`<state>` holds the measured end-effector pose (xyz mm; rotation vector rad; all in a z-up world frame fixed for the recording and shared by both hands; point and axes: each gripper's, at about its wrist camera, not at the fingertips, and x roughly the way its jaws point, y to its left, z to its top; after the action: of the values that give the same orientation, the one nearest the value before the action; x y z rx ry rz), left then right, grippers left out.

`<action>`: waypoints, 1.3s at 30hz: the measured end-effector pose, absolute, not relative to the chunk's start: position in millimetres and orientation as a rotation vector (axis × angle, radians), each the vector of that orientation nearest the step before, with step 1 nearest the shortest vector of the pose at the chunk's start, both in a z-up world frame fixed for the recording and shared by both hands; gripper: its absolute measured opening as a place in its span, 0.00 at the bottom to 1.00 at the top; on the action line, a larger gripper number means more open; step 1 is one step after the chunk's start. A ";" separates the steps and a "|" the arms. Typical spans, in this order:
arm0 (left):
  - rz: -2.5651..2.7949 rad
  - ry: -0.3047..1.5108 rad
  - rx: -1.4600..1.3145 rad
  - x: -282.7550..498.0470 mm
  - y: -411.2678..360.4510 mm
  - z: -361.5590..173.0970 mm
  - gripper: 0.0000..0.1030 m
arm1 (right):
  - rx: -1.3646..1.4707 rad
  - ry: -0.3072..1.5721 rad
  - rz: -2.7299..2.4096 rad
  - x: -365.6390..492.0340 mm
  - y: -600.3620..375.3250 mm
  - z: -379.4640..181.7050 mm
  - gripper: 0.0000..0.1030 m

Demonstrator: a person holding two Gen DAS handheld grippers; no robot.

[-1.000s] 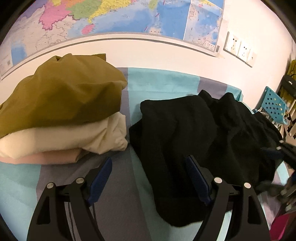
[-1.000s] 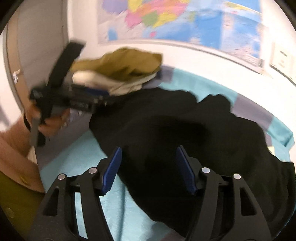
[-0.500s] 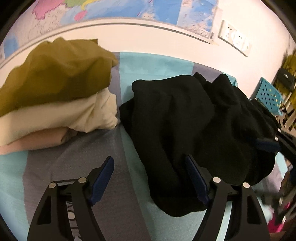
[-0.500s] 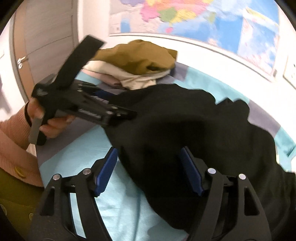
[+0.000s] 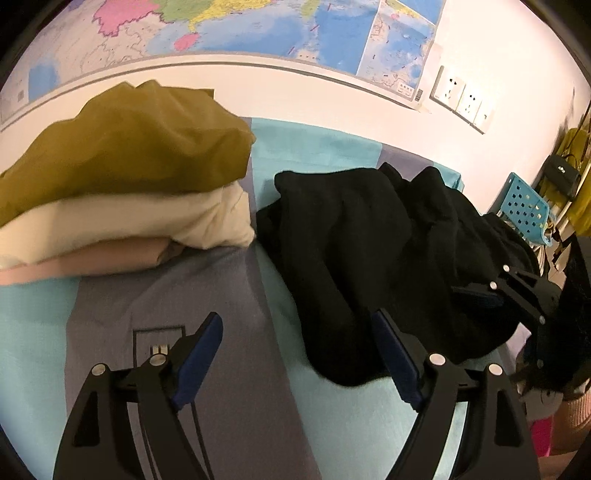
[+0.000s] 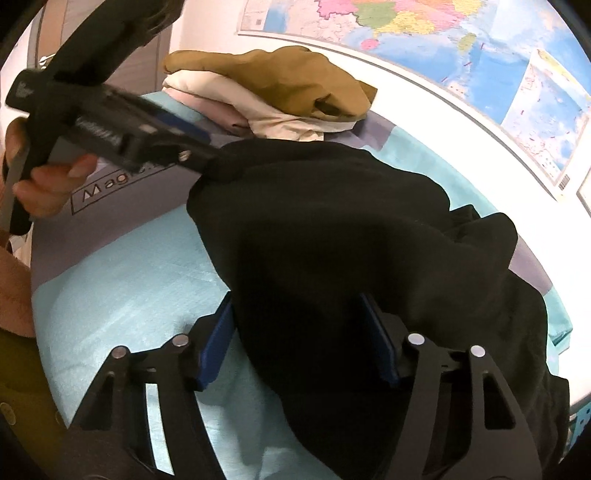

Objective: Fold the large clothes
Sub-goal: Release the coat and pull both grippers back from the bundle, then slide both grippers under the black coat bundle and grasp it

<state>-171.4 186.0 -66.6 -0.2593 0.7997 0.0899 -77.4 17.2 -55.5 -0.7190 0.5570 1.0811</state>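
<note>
A crumpled black garment (image 5: 369, 251) lies on the teal and grey bed sheet (image 5: 229, 295). My left gripper (image 5: 297, 347) hovers over the sheet at the garment's near left edge. Its jaws are wide apart and opening, with nothing pinched; its right pad (image 5: 395, 358) overlaps the cloth's edge. In the right wrist view the left gripper (image 6: 201, 157) has its tips at the garment's corner (image 6: 221, 166). My right gripper (image 6: 297, 332) sits low on the black garment (image 6: 332, 240). Its jaws are closing and a bulge of cloth fills the gap between the pads.
A stack of folded clothes (image 5: 122, 158), olive over cream over pink, sits at the sheet's back left by the wall. A map (image 5: 258, 26) and sockets (image 5: 461, 98) are on the wall. A blue perforated crate (image 5: 524, 206) stands off the bed at right. A hand (image 6: 48, 184) holds the left gripper.
The right gripper has sunk onto the black garment, so cloth now fills its gap. The left gripper has moved in from the left, and its tips now reach the garment's corner.
</note>
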 end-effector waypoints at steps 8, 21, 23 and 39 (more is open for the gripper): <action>0.073 0.816 -0.244 -175.7 171.1 -70.8 0.78 | -0.663 0.556 1.084 -81.6 7.9 -45.5 0.59; 0.019 0.841 -0.277 -180.5 160.0 -78.7 0.78 | -0.691 0.543 1.021 -77.8 5.5 -59.3 0.54; 0.002 0.848 -0.290 -183.4 159.4 -81.3 0.78 | -0.670 0.551 1.030 -75.0 4.3 -57.1 0.40; -0.252 0.841 -0.548 -154.7 146.9 -95.5 0.78 | -0.333 0.676 1.143 -38.8 -16.3 -25.9 0.19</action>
<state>-154.7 146.9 -95.5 -0.5477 0.8412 -0.2521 -38.8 -16.3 -25.9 -0.3334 0.6755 1.1433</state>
